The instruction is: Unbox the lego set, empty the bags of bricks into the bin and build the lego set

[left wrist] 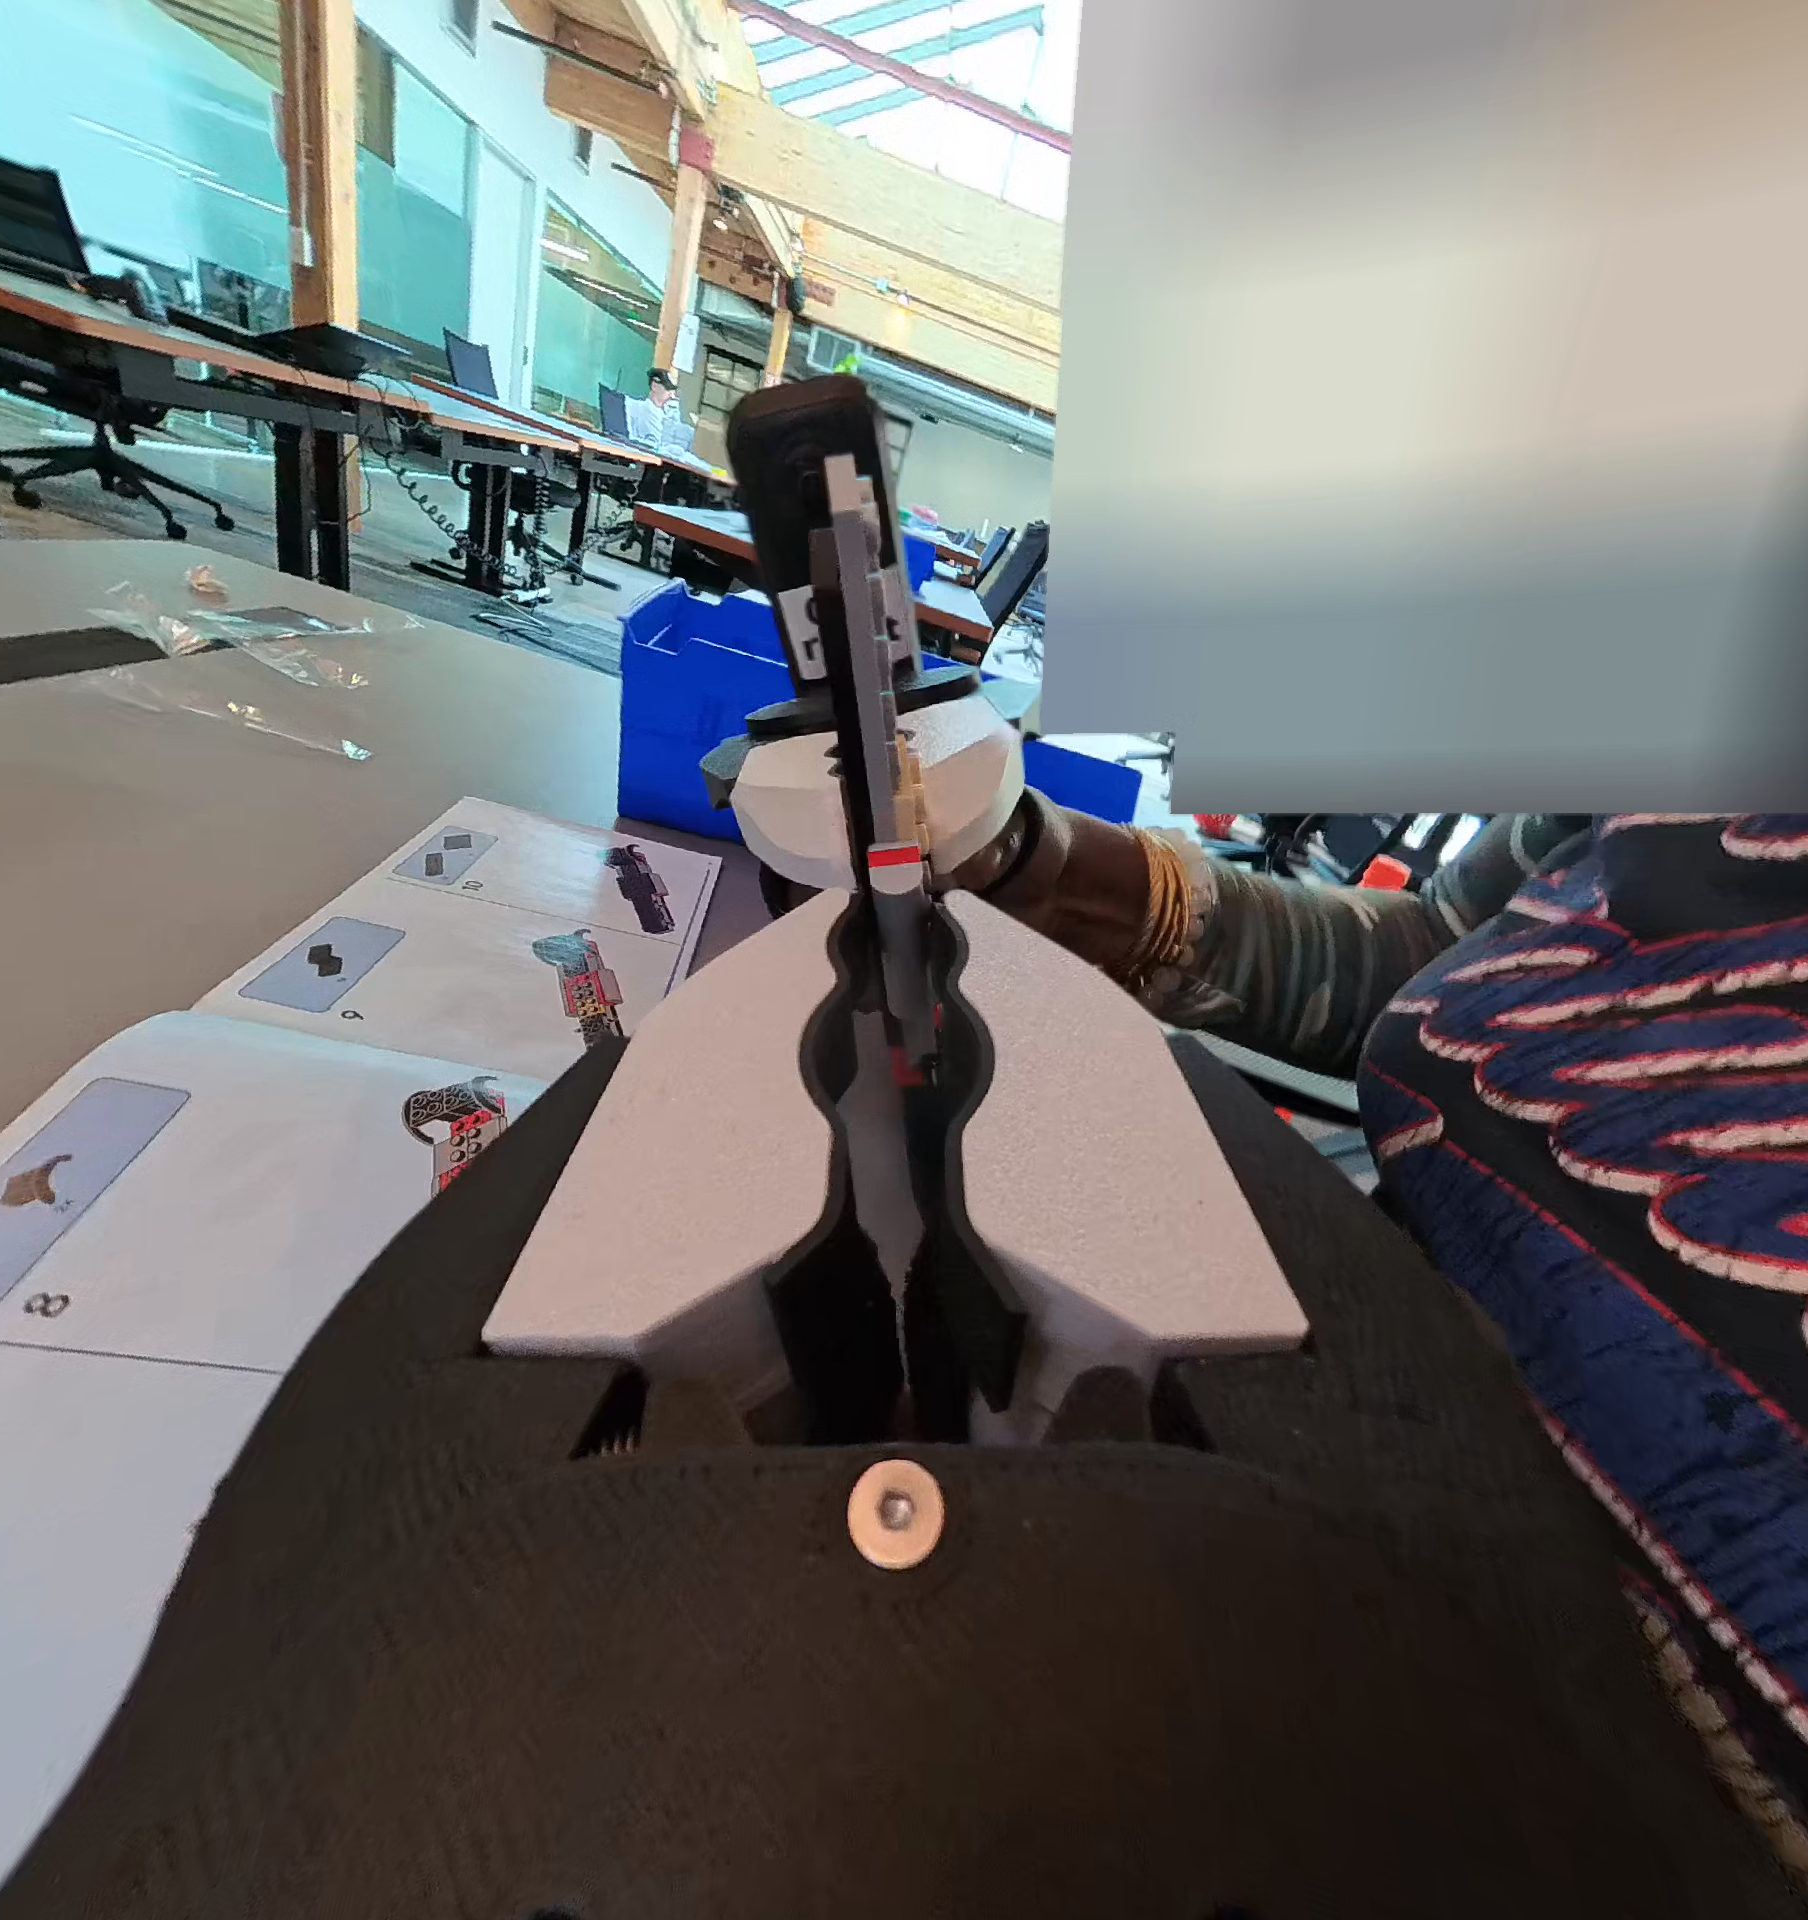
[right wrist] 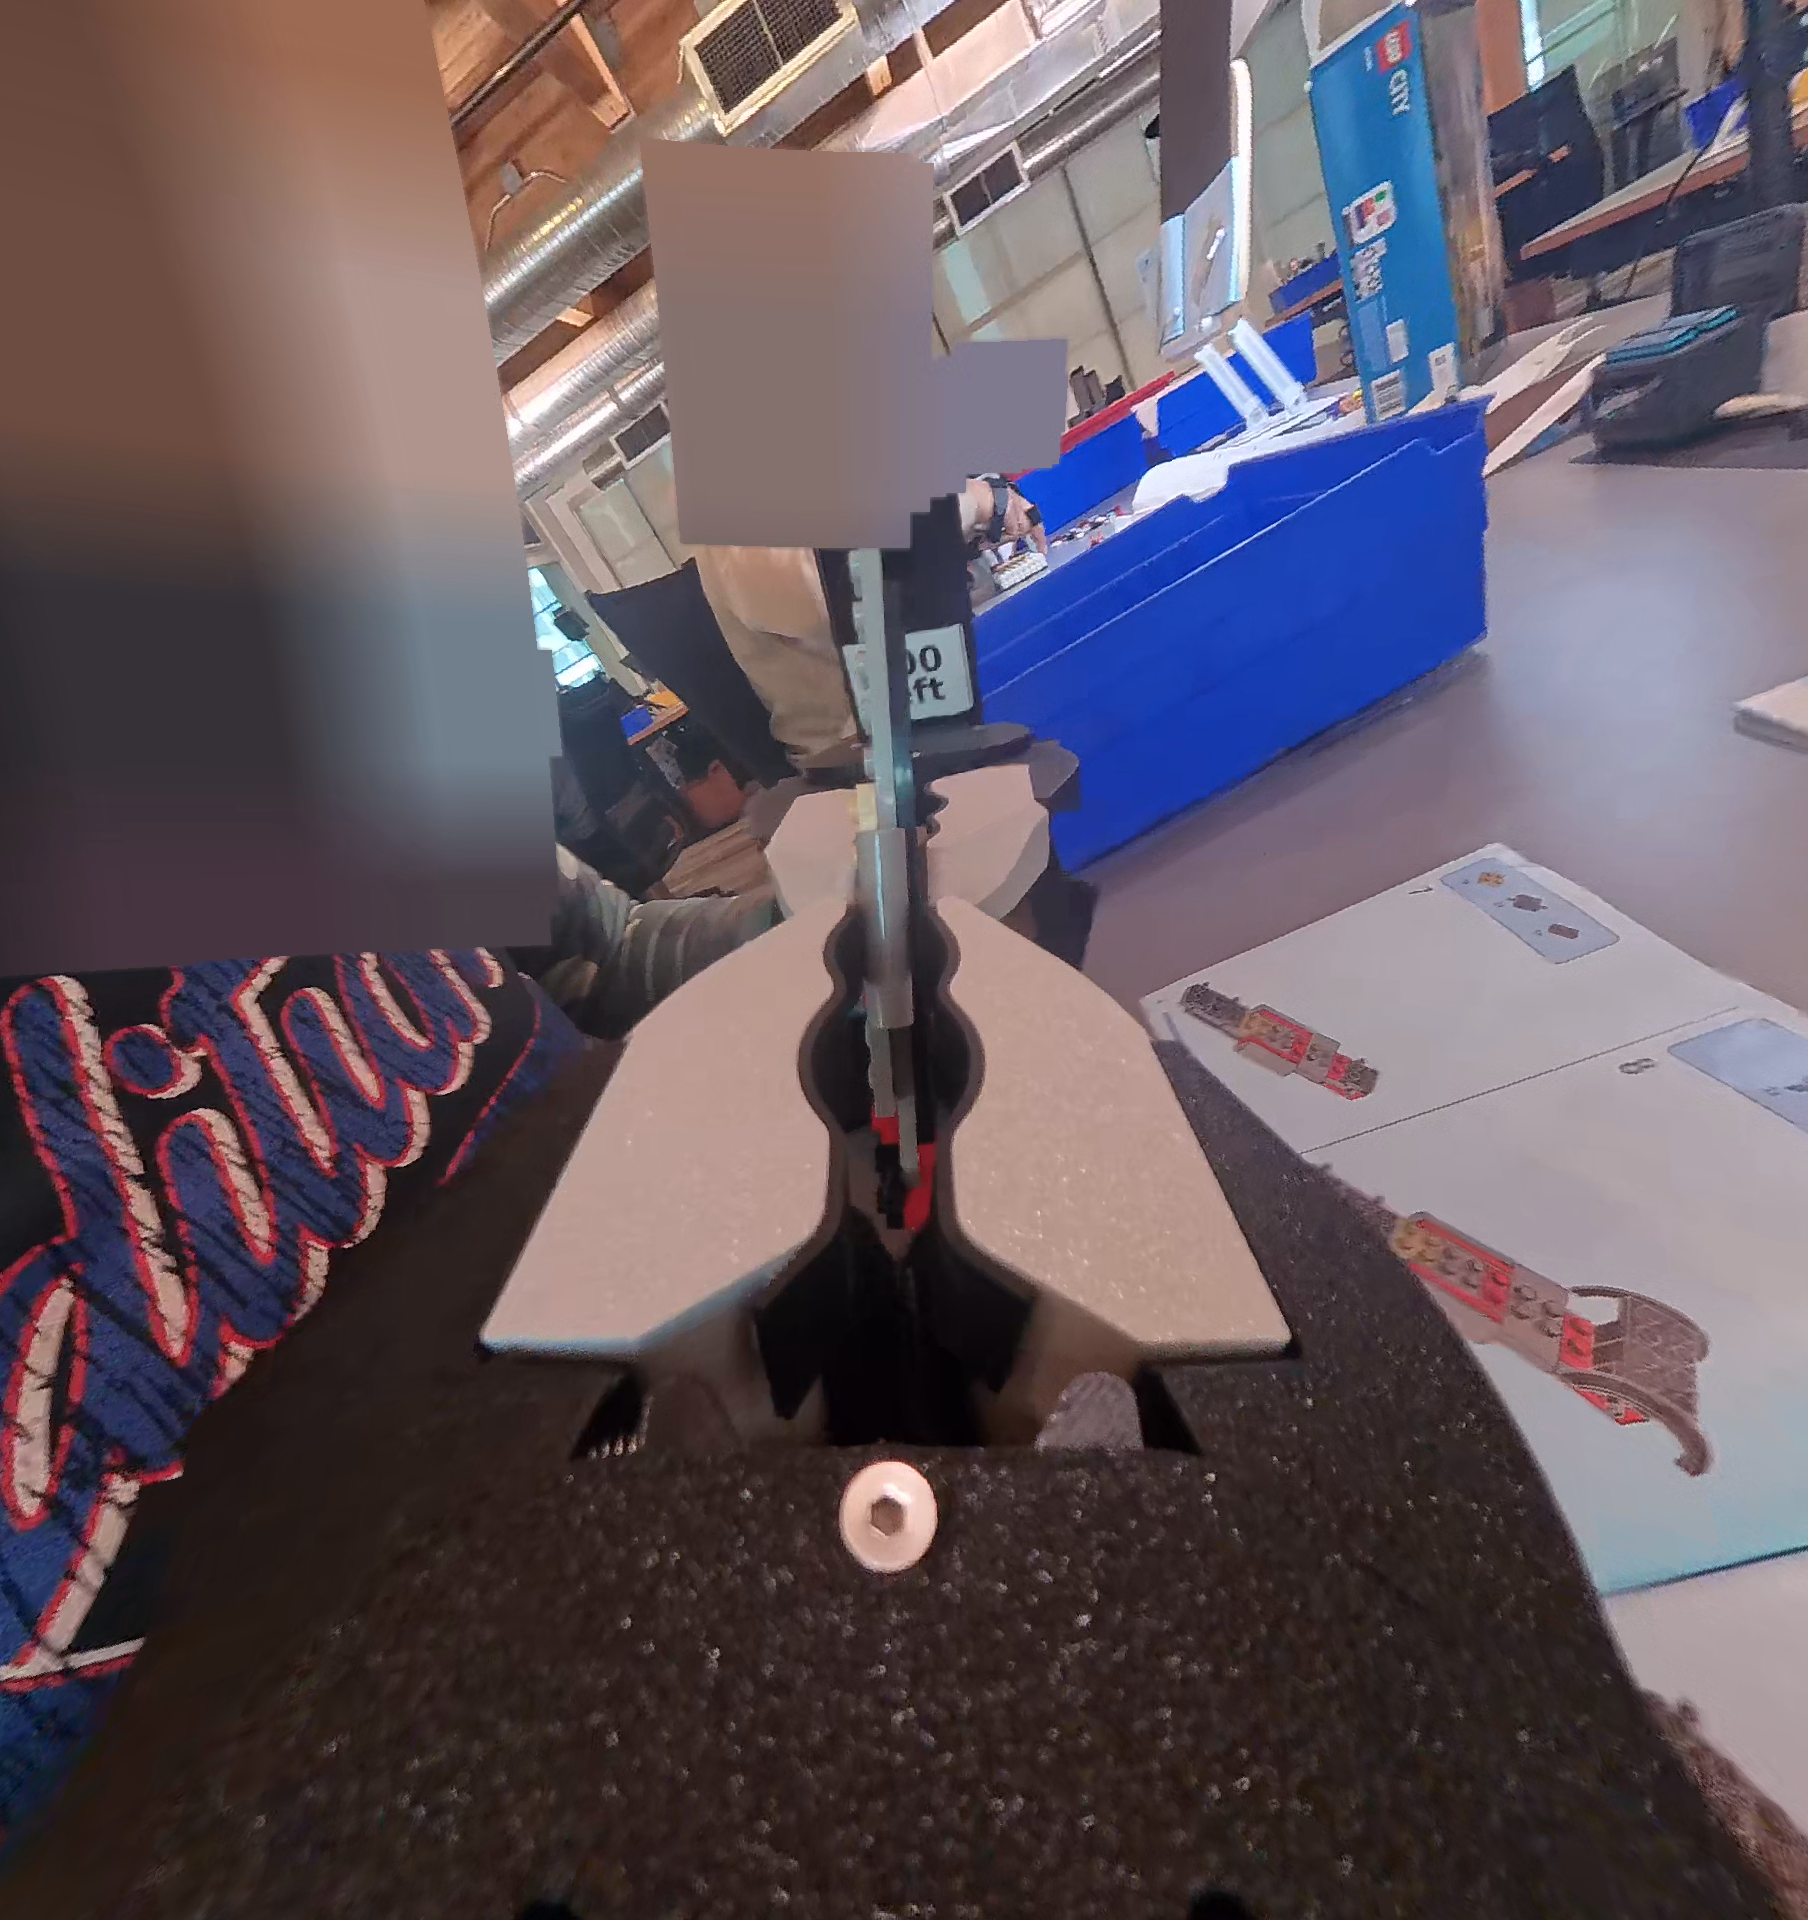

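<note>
A thin grey lego assembly (left wrist: 872, 665) with red and tan bits stands edge-on between both grippers, which face each other tip to tip above the table. My left gripper (left wrist: 895, 904) is shut on its near end. The right gripper's white fingers (left wrist: 973, 779) close on its far end. In the right wrist view, my right gripper (right wrist: 892, 914) is shut on the same assembly (right wrist: 884, 727), with the left gripper's fingers (right wrist: 983, 842) just beyond. The parts inside the jaws are mostly hidden.
The open instruction booklet (left wrist: 256, 1143) lies on the grey table, also in the right wrist view (right wrist: 1502, 1143). A blue bin (left wrist: 671, 707) (right wrist: 1243, 623) stands behind. Empty plastic bags (left wrist: 235, 634) lie far left. The lego box (right wrist: 1388, 208) stands upright behind the bin. A person's patterned top (left wrist: 1606, 1143) is close. Both grippers' tips are close together, under 4 cm apart.
</note>
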Available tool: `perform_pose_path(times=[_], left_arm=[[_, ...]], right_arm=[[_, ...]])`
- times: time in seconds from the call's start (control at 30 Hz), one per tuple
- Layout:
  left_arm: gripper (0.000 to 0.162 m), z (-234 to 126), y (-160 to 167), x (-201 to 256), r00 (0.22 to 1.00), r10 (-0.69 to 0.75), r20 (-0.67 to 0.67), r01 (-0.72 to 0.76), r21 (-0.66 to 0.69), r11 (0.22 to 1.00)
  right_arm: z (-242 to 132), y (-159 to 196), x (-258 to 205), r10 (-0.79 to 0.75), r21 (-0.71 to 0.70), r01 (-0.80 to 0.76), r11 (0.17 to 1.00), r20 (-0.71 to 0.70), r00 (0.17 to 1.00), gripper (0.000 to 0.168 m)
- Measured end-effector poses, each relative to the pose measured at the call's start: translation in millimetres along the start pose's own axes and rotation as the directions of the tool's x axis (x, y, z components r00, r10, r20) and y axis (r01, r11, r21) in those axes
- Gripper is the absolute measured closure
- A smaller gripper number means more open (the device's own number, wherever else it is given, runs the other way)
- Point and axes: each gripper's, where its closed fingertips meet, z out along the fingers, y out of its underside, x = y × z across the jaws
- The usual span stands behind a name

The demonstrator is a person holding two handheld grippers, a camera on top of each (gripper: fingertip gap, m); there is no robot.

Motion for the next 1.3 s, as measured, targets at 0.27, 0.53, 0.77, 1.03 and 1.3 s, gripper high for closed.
perform_pose_path(times=[0.27, 0.53, 0.77, 1.03, 1.3], left_arm=[[0.151, -18.4, -27.2, -42.0, 0.928, -0.346, 0.141, 0.285, 0.328, 0.9], [0.151, -18.0, -20.1, -41.7, 0.92, -0.328, 0.216, 0.244, 0.338, 0.909], [0.12, -8.3, -14.3, -27.2, 0.959, -0.257, 0.117, 0.237, 0.162, 0.958], [0.106, -45.6, -19.4, -52.8, 0.866, 0.299, 0.4, -0.266, -0.137, 0.954], [0.106, -28.6, 19.7, -42.3, 0.952, 0.206, 0.225, -0.141, -0.272, 0.952]], right_arm=[[-4.4, -34.2, 31.6, -0.515, -0.253, 0.45, 0.857, -0.477, 0.712, 0.101], [21.7, -12.3, 44.7, -0.706, -0.538, 0.457, 0.708, -0.523, 0.477, 0.118], [-12.3, 2.4, 38.5, -0.731, -0.639, 0.397, 0.659, -0.419, 0.539, 0.127], [-76.9, 76.0, 35.3, -0.527, -0.855, 0.262, 0.448, -0.016, 0.85, 0.127], [-82.0, 104.4, 50.4, -0.452, -0.918, 0.286, 0.274, 0.139, 0.881, 0.127]])
